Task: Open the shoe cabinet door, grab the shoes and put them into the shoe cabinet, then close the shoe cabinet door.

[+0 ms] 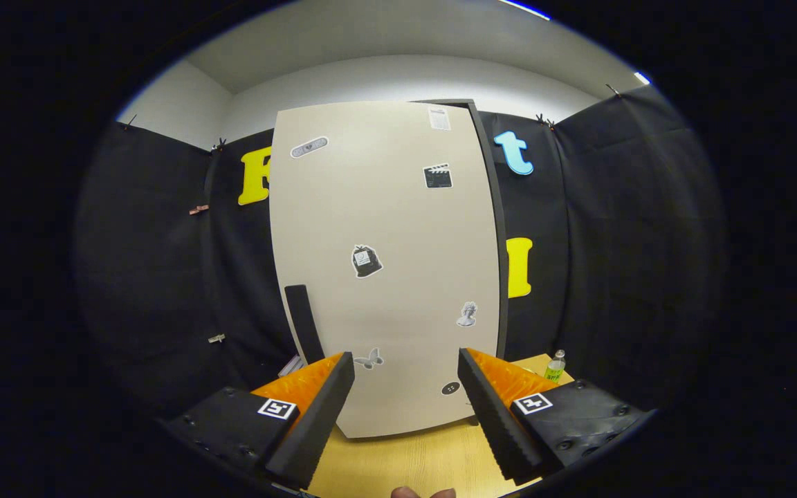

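Nearest: a fingertip or two of a person's hand (423, 492) shows at the near edge of the wooden table (412, 460), below the gripper.

Gripper (405, 408): its two fingers stand wide apart with nothing between them, no contact with anything. They point straight at the cabinet front.

Just ahead of the fingers: the shoe cabinet door (385, 270), a pale panel standing upright on the table, dotted with small stickers. It lies flush against the dark cabinet frame (492, 228) visible along its right edge and top; no gap into the interior is seen, so the door reads as closed. A dark vertical handle (303, 324) sits low near the door's left edge, just beyond the left finger.

Shoes: none in sight, either on the table or elsewhere; whether they are inside the cabinet cannot be told with the door closed.

To the right, beyond the right finger: a small bottle (555, 365) with a green label stands on the table beside the cabinet.

Judgement: this scene fits two stages alike, the approach to a door that is to be opened, or a withdrawal from a door closed on the shoes. The pictures do not settle which. If the door is to be opened, the handle is the purchase point, and the fingers would need to shift left and straddle it.
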Demonstrator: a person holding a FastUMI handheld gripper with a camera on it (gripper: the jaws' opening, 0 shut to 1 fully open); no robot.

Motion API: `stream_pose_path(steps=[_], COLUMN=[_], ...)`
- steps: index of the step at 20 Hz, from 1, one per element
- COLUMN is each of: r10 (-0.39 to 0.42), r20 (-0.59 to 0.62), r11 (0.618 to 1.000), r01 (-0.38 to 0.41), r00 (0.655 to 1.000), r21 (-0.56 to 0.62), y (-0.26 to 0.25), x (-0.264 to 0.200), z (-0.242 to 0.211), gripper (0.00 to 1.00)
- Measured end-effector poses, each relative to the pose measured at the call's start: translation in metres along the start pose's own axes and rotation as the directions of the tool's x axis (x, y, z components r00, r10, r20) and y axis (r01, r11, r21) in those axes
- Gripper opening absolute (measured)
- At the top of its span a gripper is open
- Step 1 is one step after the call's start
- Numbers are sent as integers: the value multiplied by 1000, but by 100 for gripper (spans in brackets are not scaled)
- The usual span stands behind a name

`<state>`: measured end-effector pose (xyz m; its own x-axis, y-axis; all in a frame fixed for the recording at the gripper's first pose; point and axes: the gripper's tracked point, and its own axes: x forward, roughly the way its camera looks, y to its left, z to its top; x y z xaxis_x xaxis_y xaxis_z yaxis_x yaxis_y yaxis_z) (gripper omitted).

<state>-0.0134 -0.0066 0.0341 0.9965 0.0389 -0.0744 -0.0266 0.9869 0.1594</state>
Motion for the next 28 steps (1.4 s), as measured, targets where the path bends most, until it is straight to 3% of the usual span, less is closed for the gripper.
stream_pose_path(steps=[28], r10=[-40], r20=[23], r11=[999], r01=[41], r00=[999], r21=[-10], y=[-29], x=[-6], z=[2], gripper=[97])
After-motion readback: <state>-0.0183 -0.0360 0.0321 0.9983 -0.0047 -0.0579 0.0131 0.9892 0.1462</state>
